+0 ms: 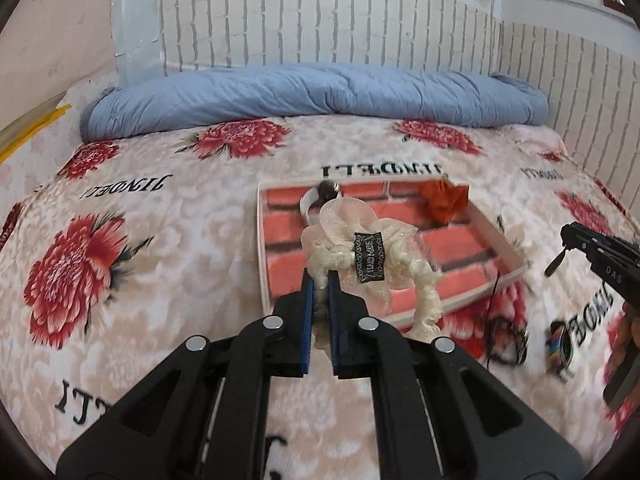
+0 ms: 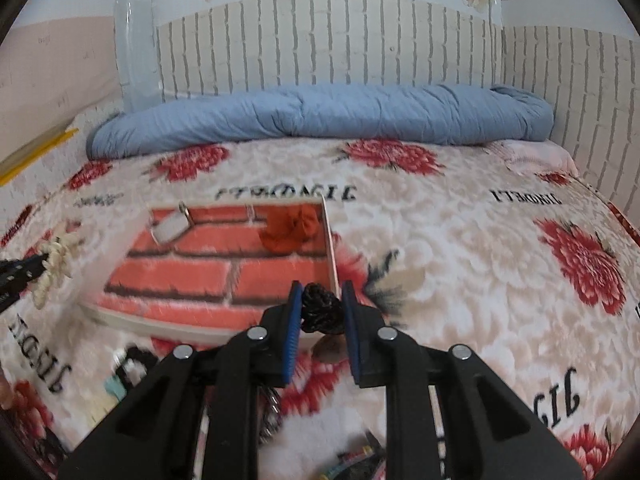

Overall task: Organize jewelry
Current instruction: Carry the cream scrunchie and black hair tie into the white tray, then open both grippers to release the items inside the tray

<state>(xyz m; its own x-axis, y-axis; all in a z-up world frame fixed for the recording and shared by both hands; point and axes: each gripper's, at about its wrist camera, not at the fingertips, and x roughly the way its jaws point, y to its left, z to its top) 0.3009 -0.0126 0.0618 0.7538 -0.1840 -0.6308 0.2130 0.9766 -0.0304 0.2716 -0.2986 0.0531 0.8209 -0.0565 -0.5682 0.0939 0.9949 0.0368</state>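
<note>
Above bed, we hold cream scrunchie (image 1: 352,256) clamped in left gripper (image 1: 319,280), black scrunchie (image 2: 320,306) clamped in right gripper (image 2: 319,300); tray (image 2: 330,240) lies just ahead, below both.

A black tag (image 1: 369,257) on the cream scrunchie (image 1: 360,240) I am holding is reading "HAND MADE" (sideways); the bedspread (image 1: 160,200) is showing "JINGELI", blurred and upside down.
</note>
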